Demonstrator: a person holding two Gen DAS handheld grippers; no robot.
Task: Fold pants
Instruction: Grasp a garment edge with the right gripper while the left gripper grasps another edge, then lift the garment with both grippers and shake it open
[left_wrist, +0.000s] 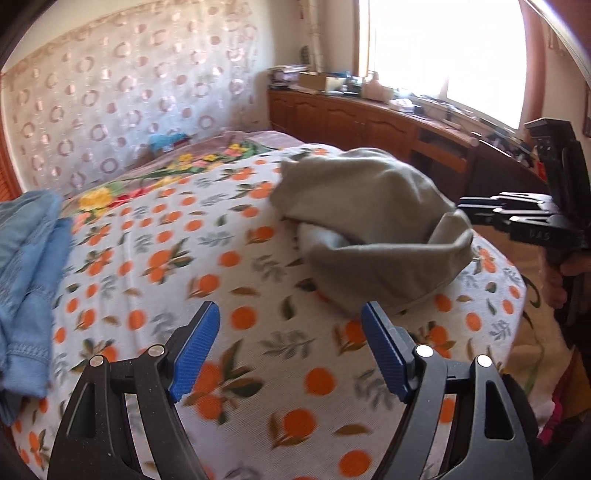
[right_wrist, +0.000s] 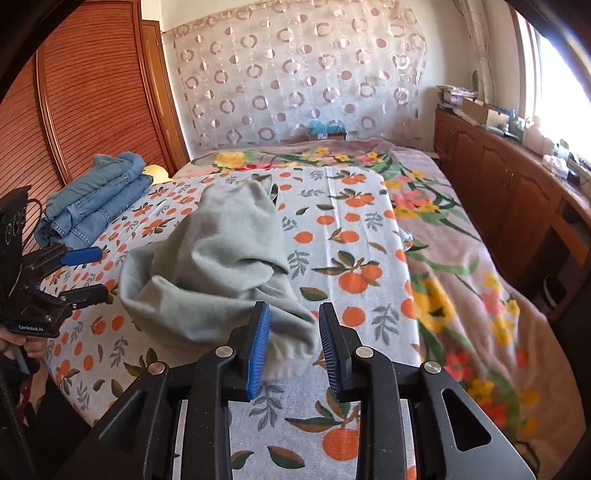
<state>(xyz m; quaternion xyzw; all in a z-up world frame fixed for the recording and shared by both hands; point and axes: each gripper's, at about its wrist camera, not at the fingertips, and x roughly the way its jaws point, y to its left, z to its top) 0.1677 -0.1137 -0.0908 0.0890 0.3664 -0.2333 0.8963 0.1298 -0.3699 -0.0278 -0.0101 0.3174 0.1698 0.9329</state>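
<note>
two sets of tongs stand apart: the left tongs (left_wrist: 290, 350) empty over the bed (left_wrist: 236, 376), the right tongs (right_wrist: 293, 350) loosely around a cuff of the grey pants (right_wrist: 221, 258), which lie crumpled mid-bed. the step in hand looks like laying out; next, spread them flat.

A: The grey pants (right_wrist: 221, 258) look like soft, matt fleece cloth; the folded jeans (right_wrist: 96, 195) are rougher denim.

B: The bed cover (right_wrist: 332, 229) is matt woven cloth, the cabinets (right_wrist: 491, 177) glossy wood, the right gripper (right_wrist: 293, 350) matt black plastic with ribbed blue pads (right_wrist: 258, 350).
</note>
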